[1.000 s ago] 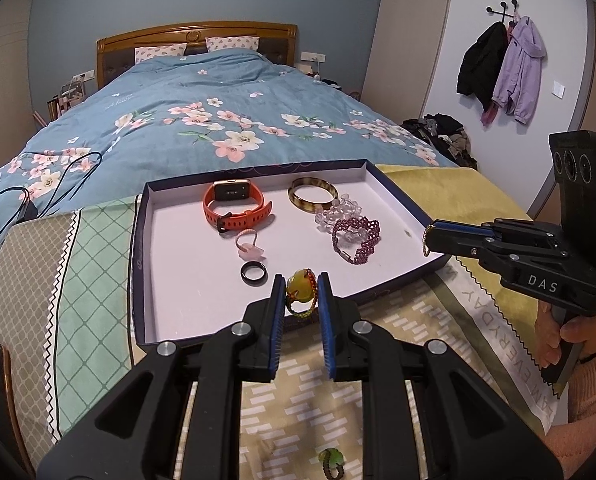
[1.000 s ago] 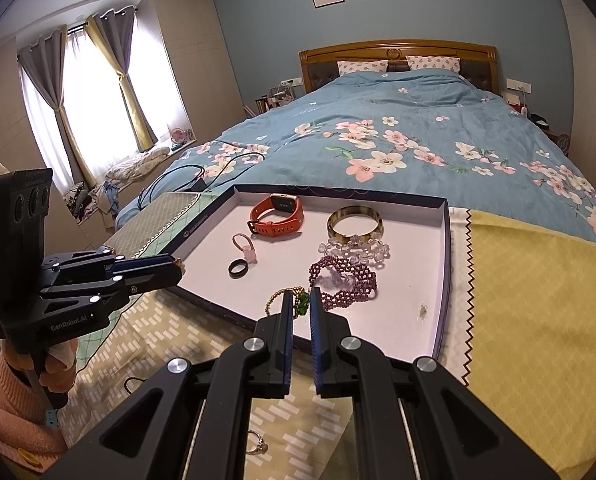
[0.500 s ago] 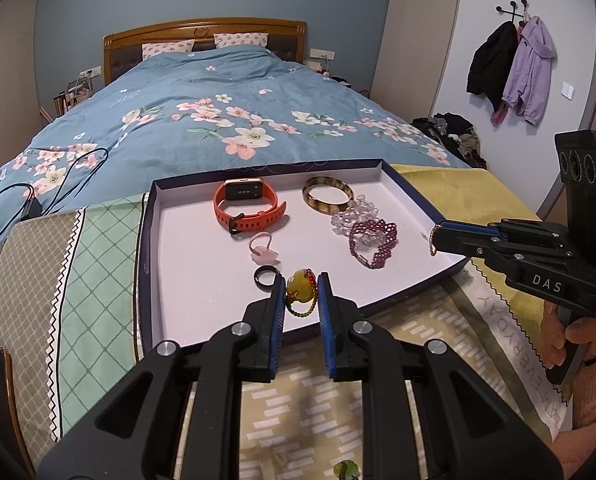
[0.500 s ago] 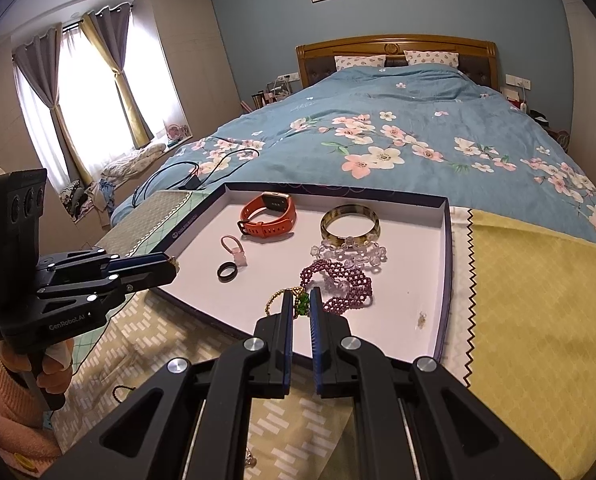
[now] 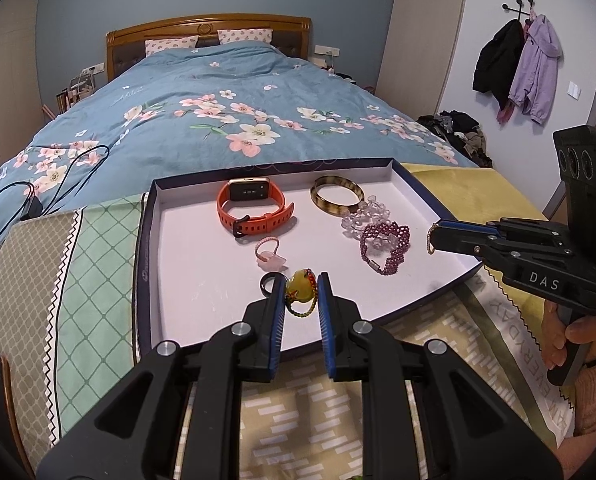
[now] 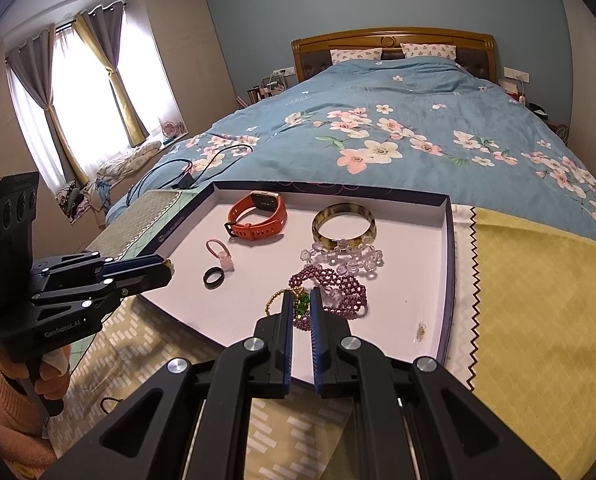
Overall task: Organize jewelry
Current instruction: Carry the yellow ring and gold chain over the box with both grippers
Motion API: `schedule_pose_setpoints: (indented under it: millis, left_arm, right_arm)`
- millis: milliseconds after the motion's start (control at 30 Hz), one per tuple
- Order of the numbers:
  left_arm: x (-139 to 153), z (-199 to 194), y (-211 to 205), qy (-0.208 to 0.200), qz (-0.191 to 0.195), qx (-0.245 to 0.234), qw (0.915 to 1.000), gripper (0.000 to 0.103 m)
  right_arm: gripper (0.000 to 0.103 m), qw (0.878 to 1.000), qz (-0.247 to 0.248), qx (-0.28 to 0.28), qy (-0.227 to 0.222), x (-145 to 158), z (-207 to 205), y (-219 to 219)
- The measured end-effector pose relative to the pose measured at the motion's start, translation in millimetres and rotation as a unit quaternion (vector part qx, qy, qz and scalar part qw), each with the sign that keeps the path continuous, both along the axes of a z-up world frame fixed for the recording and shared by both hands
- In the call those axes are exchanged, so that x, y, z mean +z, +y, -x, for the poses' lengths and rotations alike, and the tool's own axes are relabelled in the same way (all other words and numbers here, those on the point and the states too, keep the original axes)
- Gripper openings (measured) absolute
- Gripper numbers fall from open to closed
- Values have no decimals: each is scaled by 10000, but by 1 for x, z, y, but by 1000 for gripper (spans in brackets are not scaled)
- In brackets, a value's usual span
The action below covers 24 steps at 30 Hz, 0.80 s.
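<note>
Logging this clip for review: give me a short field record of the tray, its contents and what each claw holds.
tray: shallow white-lined tray on patterned cloth at the foot of a bed
in tray: orange watch, amber bangle, clear bead bracelet, purple bead bracelet, pink ring, black ring
left claw: shut on yellow-stone ring, above the tray's near part
right claw: shut on green-stone gold chain piece, above the tray
</note>
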<state>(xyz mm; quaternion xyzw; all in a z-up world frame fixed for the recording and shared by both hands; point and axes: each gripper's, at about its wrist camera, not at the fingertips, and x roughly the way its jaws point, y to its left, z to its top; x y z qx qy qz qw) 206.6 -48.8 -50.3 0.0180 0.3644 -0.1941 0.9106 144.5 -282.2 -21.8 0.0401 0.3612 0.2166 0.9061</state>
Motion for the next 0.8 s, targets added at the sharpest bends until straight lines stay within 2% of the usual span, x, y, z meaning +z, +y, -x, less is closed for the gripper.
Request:
schedule_pose_setpoints:
  millis: [800]
  left_arm:
    - [-17,-23,-1,225,-74,154,9996,16]
  right_arm:
    - [7,9990,312,-110,299,-19,-24,11]
